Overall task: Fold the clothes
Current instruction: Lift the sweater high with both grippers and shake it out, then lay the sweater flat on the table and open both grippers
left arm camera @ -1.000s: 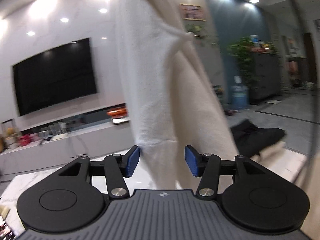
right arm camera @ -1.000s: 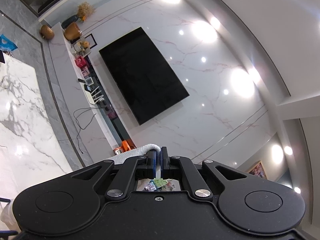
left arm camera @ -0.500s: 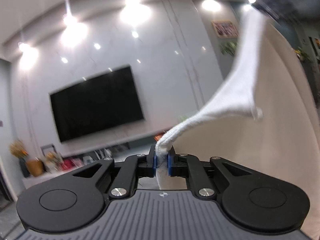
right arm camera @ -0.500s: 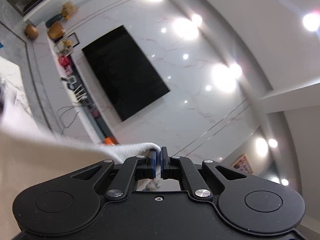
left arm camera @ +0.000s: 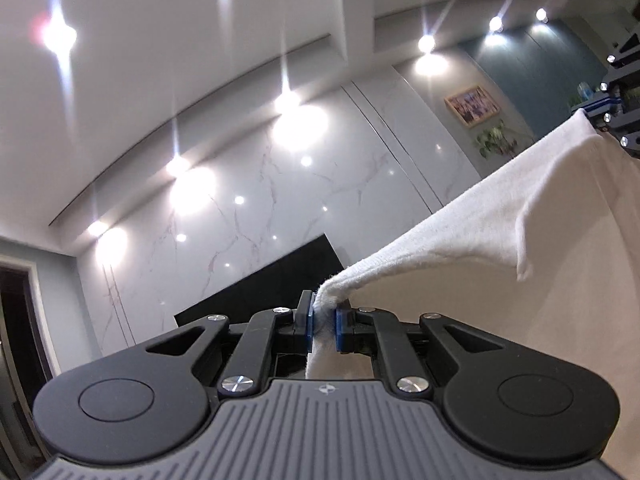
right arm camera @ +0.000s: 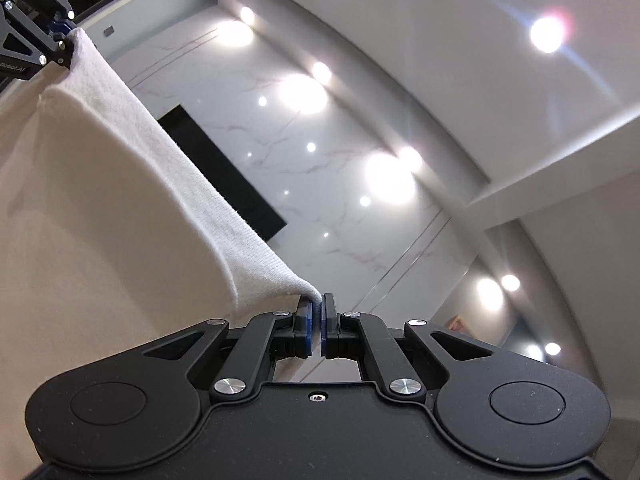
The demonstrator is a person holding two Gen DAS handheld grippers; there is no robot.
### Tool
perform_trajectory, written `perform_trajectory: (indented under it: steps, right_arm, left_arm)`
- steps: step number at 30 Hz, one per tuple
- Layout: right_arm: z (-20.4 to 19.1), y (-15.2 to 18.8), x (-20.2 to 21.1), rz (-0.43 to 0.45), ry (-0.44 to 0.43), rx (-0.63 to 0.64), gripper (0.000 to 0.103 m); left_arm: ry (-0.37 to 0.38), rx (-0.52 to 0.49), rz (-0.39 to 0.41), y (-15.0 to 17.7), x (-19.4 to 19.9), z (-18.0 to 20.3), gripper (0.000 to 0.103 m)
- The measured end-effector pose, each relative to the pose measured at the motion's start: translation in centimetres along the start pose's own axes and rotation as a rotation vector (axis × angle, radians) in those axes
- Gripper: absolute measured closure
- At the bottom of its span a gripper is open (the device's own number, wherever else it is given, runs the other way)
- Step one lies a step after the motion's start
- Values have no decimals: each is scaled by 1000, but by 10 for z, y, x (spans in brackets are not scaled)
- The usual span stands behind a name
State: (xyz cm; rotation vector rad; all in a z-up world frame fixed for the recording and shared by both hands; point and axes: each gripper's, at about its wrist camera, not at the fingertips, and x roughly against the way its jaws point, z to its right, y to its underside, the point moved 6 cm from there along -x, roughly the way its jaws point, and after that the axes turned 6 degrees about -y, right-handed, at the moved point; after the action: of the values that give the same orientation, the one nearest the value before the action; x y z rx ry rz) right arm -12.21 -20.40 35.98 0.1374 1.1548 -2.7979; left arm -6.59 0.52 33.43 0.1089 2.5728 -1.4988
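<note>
A white knitted garment (left arm camera: 472, 224) hangs stretched in the air between my two grippers. My left gripper (left arm camera: 324, 328) is shut on one corner of its top edge, with cloth bunched between the blue pads. From there the hem runs up to the right, where my right gripper (left arm camera: 600, 114) pinches the other corner. In the right wrist view my right gripper (right arm camera: 318, 326) is shut on the garment (right arm camera: 152, 148) at its corner, and the hem climbs left to the left gripper (right arm camera: 66, 40). The rest of the cloth drops out of sight below.
Both cameras tilt up at a marble wall with a black television (left arm camera: 280, 280) and a ceiling with several spotlights. A framed picture (left arm camera: 472, 105) and a plant (left arm camera: 496, 140) are on the blue wall to the right. No table is in view.
My left gripper closed on the garment's edge and rose with it, spreading the cloth wide. The right gripper stayed shut on its corner and lifted slightly.
</note>
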Motion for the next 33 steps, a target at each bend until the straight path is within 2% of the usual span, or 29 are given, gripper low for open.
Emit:
perform_trajectory:
  steps: [2, 4, 8, 12, 18, 21, 23, 25, 28, 32, 33]
  right_arm:
    - [-13, 16, -20, -46, -53, -17, 101]
    - [-34, 38, -40, -102, -110, -26, 101]
    - [-85, 88, -86, -204, -201, -10, 101]
    - [-140, 141, -148, -300, -304, -31, 101]
    - [-204, 210, -248, -417, -433, -125, 101]
    - [-232, 245, -296, -472, -511, -222, 101]
    - [-251, 263, -322, -508, -553, -276, 101]
    - [-276, 290, -350, -551, -603, -326, 101]
    - [-308, 320, -372, -612, -656, -368, 101]
    - [-331, 346, -391, -676, -712, -427, 100]
    - [-337, 351, -393, -686, -724, -443, 97]
  left_arm:
    - [72, 1, -88, 17, -7, 17, 94]
    - [163, 8, -203, 54, -35, 42, 94]
    - [242, -32, -359, 121, -86, 84, 94]
    - [316, -26, -522, 192, -143, 120, 95]
    - [382, 13, -687, 272, -218, 153, 95]
    - [410, 33, -776, 315, -244, 160, 95]
    - [419, 31, -811, 337, -242, 163, 95]
    - [439, 46, -866, 363, -260, 176, 95]
    - [460, 78, -926, 390, -274, 191, 94]
    - [473, 114, -979, 417, -286, 201, 92]
    - [475, 124, -984, 423, -288, 203, 90]
